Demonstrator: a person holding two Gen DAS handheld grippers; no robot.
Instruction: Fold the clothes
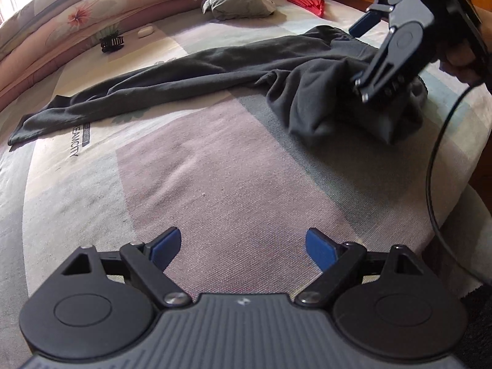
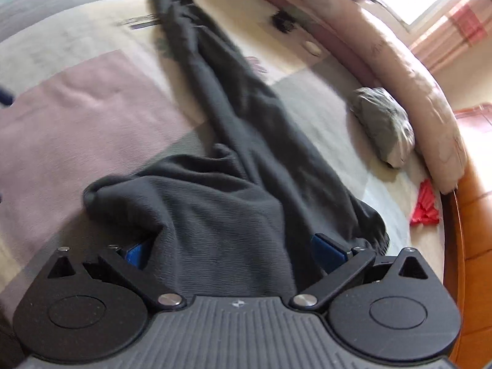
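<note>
Over the bed (image 1: 215, 184) my left tool (image 1: 243, 247) hangs with jaws wide, holding nothing. My right tool (image 2: 233, 250) has its jaws spread too, with the bunched waist end of the dark trousers (image 2: 227, 160) lying between them; I cannot tell if it grips. From there the trousers' long axis runs away across the patchwork sheet toward the far edge. Near the folded quilt (image 1: 92, 15) lie a grey bundle (image 1: 240, 3) and something red (image 1: 306, 3).
</note>
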